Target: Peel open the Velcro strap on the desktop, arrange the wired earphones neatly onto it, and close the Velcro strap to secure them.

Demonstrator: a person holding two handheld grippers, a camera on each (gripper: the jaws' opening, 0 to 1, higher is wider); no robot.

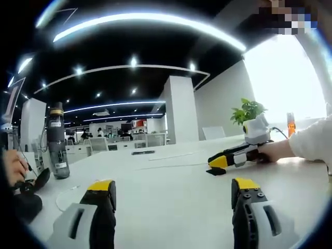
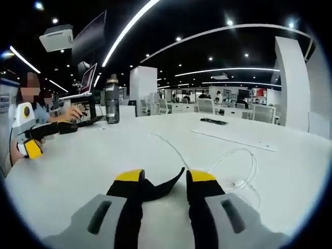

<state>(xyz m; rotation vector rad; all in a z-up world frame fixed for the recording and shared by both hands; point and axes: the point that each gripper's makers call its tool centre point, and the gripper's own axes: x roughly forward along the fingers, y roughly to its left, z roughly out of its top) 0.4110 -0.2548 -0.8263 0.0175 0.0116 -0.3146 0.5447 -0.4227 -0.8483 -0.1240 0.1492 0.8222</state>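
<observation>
Velcro strap (image 2: 155,189) btwn right tongs (image 2: 165,177), slightly apart, earphones (image 2: 233,168) just beside; left tongs (image 1: 172,188) wide apart over bare table (image 1: 171,202)

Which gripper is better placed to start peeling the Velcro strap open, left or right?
Right. The black Velcro strap lies between the right gripper's open jaws, earphones beside it. The left gripper hovers open over bare desk, away from the strap.

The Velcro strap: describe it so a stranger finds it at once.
On the white table, look just ahead of the right hand-held gripper. The Velcro strap is the flat black strip lying between its jaws, unlike the thin, pale earphone cable looping to its right.
</observation>
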